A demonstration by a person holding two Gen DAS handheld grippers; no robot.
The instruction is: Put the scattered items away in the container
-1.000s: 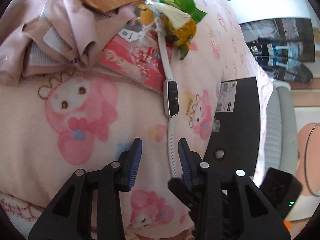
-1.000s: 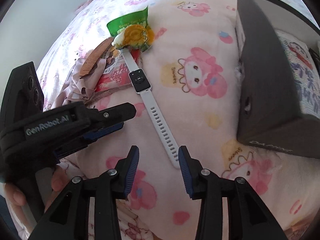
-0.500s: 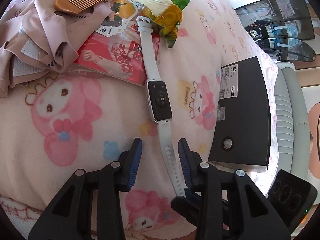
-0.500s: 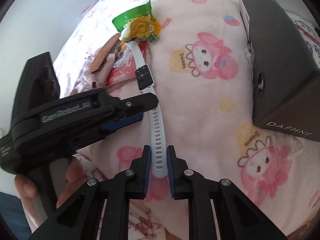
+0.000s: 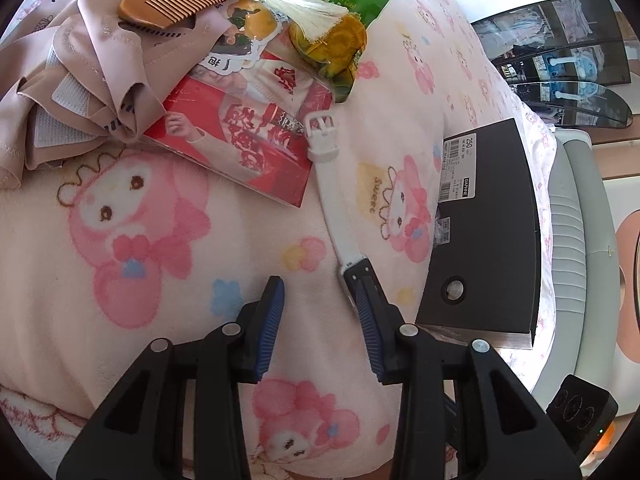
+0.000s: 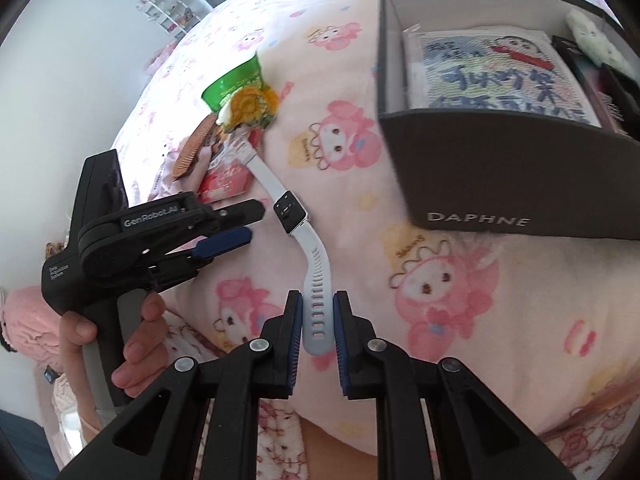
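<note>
**Watch dragged clear of the pile**

Since half a second ago the white watch has slid down-frame, its buckle now off the snack bag and resting on the red packet's edge. In the right wrist view, the left tongs at mid-left hang released above the blanket; at bottom centre the right tongs are clenched on the watch's perforated strap; the black box stands upper right.
</note>
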